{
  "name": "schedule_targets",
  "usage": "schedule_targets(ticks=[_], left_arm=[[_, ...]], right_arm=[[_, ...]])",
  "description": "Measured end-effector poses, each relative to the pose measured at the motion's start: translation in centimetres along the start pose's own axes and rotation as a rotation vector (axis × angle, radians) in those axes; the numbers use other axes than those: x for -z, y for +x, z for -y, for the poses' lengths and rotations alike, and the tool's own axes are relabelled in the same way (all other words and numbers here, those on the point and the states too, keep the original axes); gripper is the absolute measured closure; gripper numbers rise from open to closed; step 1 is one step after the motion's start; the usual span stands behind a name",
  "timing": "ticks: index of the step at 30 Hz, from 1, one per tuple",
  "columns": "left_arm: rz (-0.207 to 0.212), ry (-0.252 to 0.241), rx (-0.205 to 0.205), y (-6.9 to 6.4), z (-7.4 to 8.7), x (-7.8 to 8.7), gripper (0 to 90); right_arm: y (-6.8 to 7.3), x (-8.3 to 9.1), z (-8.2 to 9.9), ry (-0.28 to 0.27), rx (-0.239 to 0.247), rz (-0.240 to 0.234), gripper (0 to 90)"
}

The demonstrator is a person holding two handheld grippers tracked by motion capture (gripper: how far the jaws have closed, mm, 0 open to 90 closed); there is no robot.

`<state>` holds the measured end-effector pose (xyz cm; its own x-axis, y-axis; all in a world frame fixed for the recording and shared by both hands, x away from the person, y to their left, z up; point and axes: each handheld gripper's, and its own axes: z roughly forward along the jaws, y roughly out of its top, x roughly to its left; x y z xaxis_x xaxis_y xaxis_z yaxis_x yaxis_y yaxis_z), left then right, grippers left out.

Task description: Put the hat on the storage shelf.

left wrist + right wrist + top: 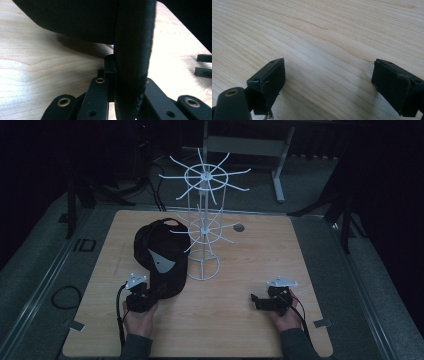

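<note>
Left tongs [141, 296]: clamped on the brim of a black cap [161, 257]; in the left gripper view the brim edge [133, 62] was pinched between the jaws.
Right tongs [260, 302]: held wide open and empty, low over bare worktop [240, 270], well apart from the cap.
Cap: lay on the worktop directly ahead of the left tongs, its crown beside the base of a white wire rack [204, 220].
Rack: stood ahead of both tongs, its hooks bare.
Risk: the cap could be judged liable to slip, because only a thin brim edge was held.
Risk: the light rack could be tipped if the crown were swung against it.
</note>
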<state>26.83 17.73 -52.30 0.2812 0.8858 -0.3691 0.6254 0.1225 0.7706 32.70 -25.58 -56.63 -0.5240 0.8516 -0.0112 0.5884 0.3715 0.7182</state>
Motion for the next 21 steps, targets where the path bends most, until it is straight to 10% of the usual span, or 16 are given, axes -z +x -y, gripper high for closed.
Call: schedule_targets(ticks=[21], left_arm=[[-0.055,-0.054,-0.033,0.6,-1.5,1.6,86.7]], right_arm=[[0.0,0.0,0.0,0.0,0.0,0.0,11.7]])
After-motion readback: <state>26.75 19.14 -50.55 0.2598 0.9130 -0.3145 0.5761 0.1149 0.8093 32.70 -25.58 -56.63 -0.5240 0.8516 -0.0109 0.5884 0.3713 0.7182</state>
